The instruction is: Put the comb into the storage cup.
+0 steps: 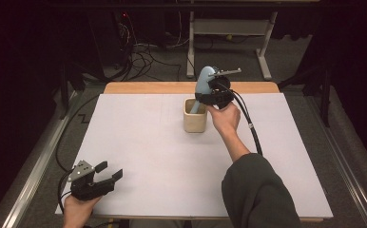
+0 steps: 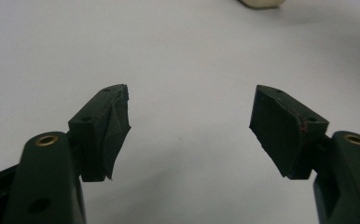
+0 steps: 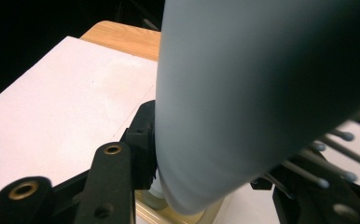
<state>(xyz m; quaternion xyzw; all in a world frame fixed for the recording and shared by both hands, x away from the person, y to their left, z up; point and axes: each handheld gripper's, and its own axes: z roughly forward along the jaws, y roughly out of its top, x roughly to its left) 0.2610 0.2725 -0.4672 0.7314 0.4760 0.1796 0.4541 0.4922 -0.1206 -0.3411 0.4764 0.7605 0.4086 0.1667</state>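
near the tabletop's far edge, right gripper (image 1: 209,95) clamped on pale blue hairbrush (image 1: 202,83), handle down in beige cup (image 1: 194,121) to stand upright. left gripper (image 1: 106,173) wide open, parked at near left corner.

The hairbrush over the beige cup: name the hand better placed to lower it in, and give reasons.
Right. The right gripper is already shut on the pale blue hairbrush, holding it right above the beige cup. The left gripper rests open at the table's near corner, far from the cup.
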